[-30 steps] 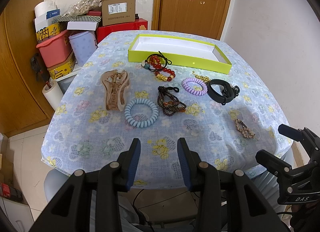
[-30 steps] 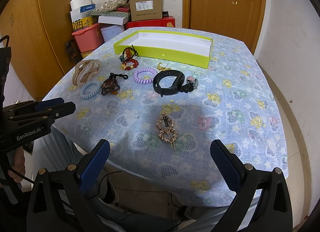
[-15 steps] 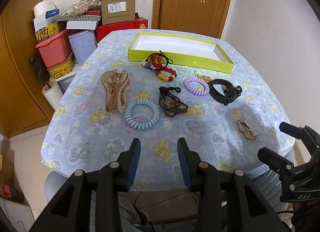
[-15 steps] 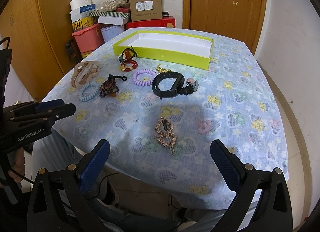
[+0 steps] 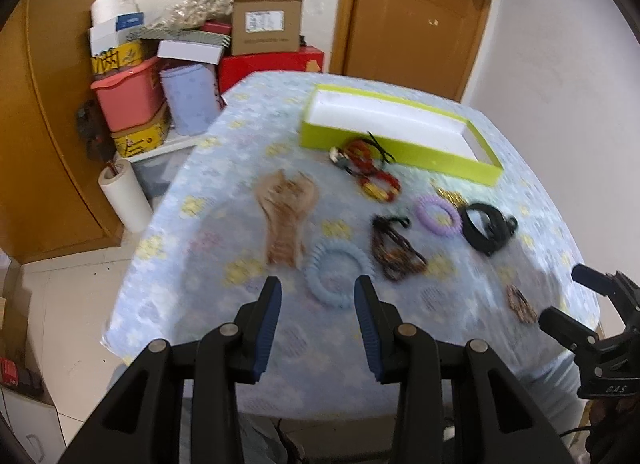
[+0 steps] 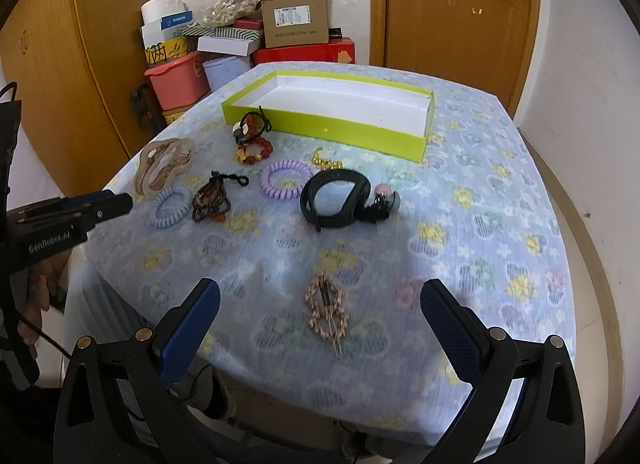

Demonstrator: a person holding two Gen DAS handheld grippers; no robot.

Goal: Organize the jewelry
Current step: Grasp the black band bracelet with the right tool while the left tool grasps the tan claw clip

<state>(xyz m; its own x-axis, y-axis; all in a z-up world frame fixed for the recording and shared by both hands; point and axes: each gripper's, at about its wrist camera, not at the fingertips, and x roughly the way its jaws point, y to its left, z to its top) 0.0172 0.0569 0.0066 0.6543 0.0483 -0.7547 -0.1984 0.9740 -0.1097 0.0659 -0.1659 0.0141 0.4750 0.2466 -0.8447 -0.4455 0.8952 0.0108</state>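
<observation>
cardboard box (image 6: 295, 15) on red box (image 6: 308, 51) | pink tub (image 6: 177, 79) | wooden door (image 6: 452, 16) | paper roll (image 5: 125, 200)

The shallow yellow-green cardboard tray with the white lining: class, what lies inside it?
Nothing shows inside the yellow-green tray: only its bare white floor. A strip along the near wall is hidden, so something small there cannot be ruled out.

Even indoor light | left view motion-blurred | right sharper | fisheye-curved, dark corners

Two coil hair ties (image 6: 171, 206) (image 6: 285, 178), two hair clips (image 6: 165, 165) (image 6: 326, 312), one black band (image 6: 335, 203), one green tray (image 6: 424, 144).
</observation>
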